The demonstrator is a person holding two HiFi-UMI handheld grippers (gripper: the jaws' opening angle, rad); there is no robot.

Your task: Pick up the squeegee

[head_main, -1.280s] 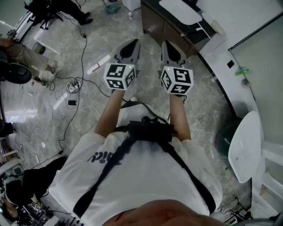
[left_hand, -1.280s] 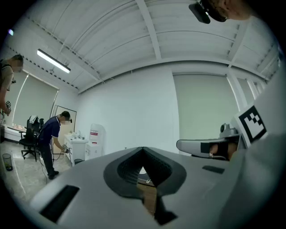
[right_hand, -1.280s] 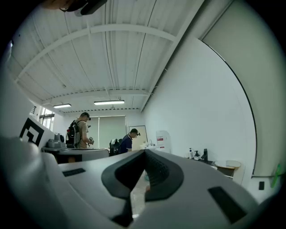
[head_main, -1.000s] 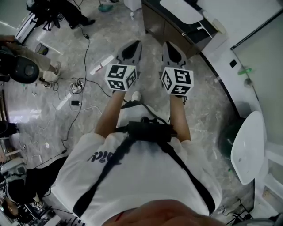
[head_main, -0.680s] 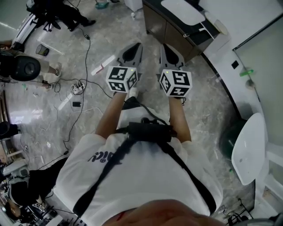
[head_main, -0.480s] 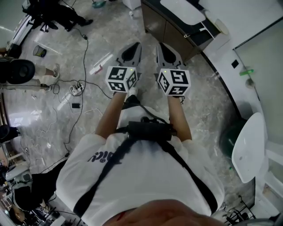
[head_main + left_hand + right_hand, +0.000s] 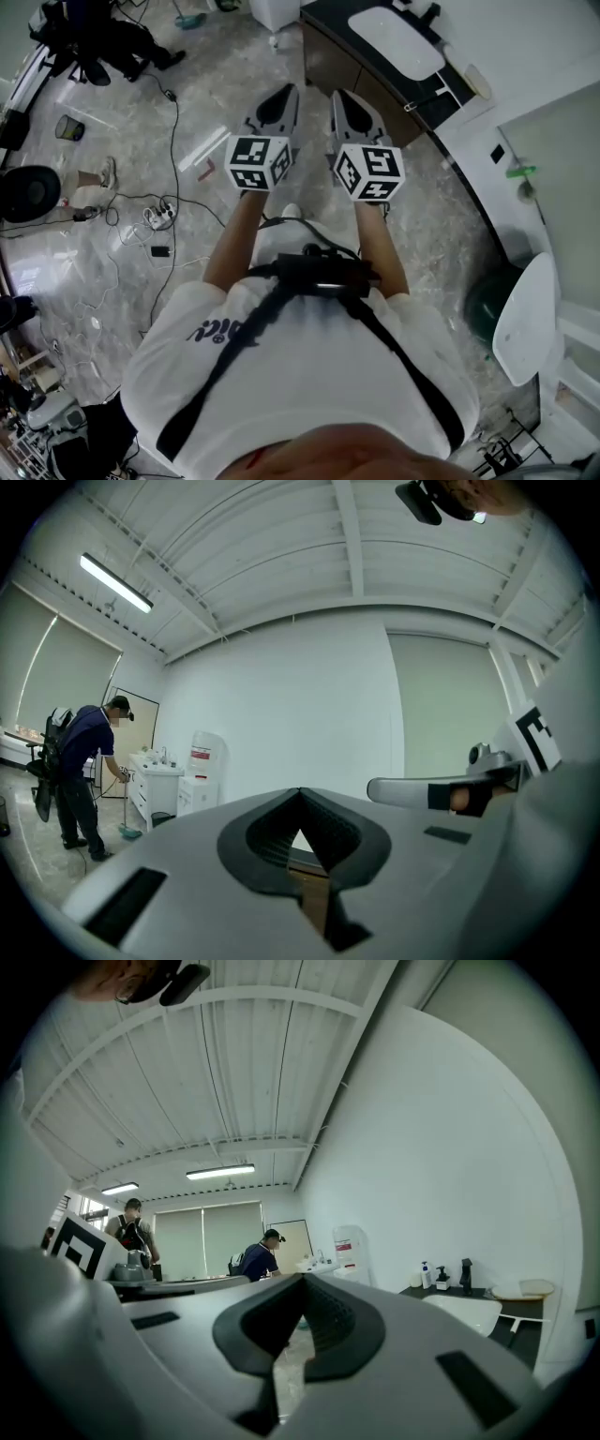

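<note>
Left gripper (image 7: 276, 97) and right gripper (image 7: 347, 99), both closed on nothing, sit side by side at upper centre. Squeegee cannot be made out; a green thing (image 7: 518, 172) shows at right edge.

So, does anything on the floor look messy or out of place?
Yes. Black cables trail loose across the floor, and a power strip lies among them at the left. Nothing looks spilled or broken.
</note>
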